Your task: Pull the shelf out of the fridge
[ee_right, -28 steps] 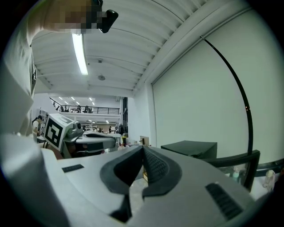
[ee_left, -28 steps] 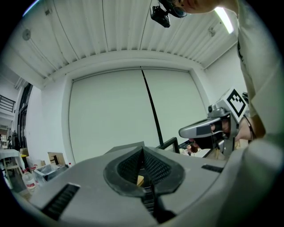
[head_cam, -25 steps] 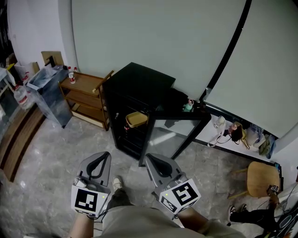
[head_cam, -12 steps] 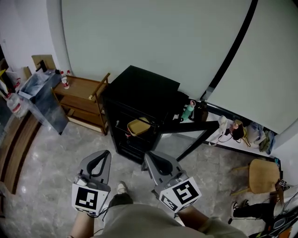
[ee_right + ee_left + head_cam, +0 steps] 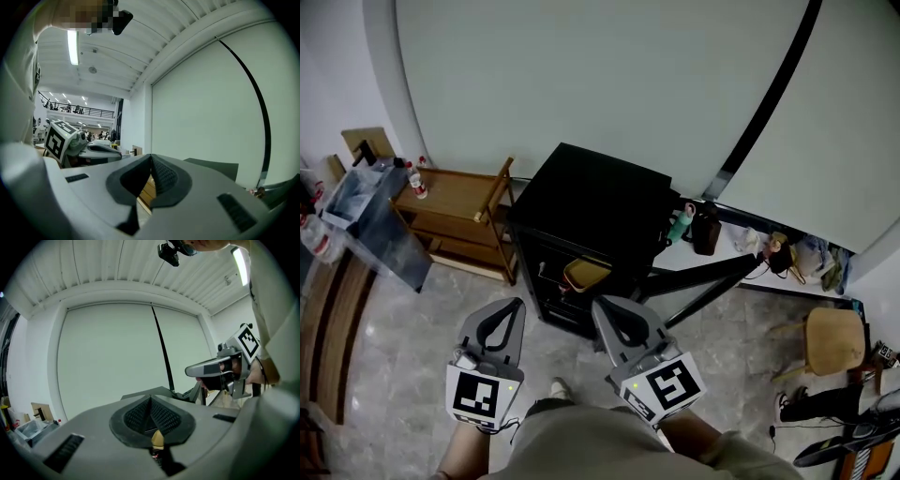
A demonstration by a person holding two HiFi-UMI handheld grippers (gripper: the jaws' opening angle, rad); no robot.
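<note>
Stands on a grey marbled floor [image 5: 384, 375] facing a black fridge [image 5: 591, 197], its door [image 5: 703, 279] swung wide open to the right. Holds the left gripper [image 5: 508, 311] and the right gripper [image 5: 605, 314] side by side low in the head view, both aimed toward the fridge front, short of it and touching nothing. Has the left fingers [image 5: 136, 416] pressed together with nothing between them; same for the right fingers [image 5: 164, 176], meeting at the tips and empty. Leaves the shelf [image 5: 565, 292] inside the dark fridge cavity, hard to make out, with a yellow container [image 5: 586, 272] seemingly resting on it. Has a wooden rack [image 5: 459, 202] just left of the fridge, a green bottle [image 5: 679, 225] and a dark jug [image 5: 707, 230] on a white ledge [image 5: 724, 251] behind the door, and a round wooden stool [image 5: 832, 339] far to the right.
</note>
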